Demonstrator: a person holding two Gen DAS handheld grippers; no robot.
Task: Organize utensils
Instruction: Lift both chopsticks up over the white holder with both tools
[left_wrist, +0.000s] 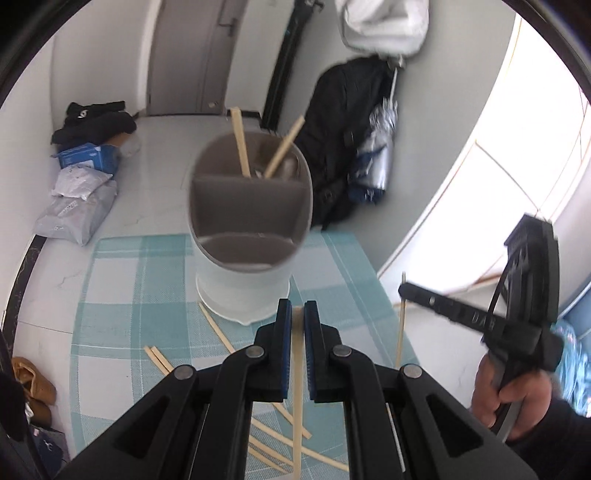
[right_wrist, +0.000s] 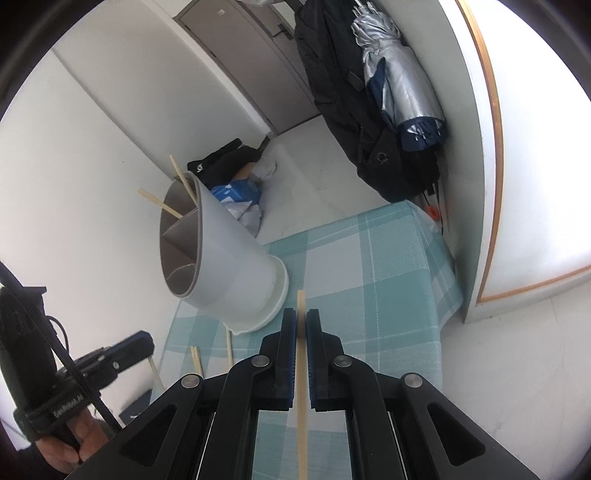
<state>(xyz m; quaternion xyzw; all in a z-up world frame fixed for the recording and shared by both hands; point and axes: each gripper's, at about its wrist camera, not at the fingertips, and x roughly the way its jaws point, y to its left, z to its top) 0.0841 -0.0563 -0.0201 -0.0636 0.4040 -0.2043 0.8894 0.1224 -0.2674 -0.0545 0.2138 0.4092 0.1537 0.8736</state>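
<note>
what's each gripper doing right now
left gripper: closed on a chopstick
right gripper: closed on a chopstick

We see a white utensil holder (left_wrist: 243, 291) with a grey three-compartment insert, upright on the checked cloth at 12 o'clock; two wooden chopsticks (left_wrist: 242, 147) lean in its far compartment. Loose chopsticks (left_wrist: 218, 328) lie scattered at 6–7 o'clock; one chopstick (right_wrist: 301, 369) sits clamped lengthwise.
</note>
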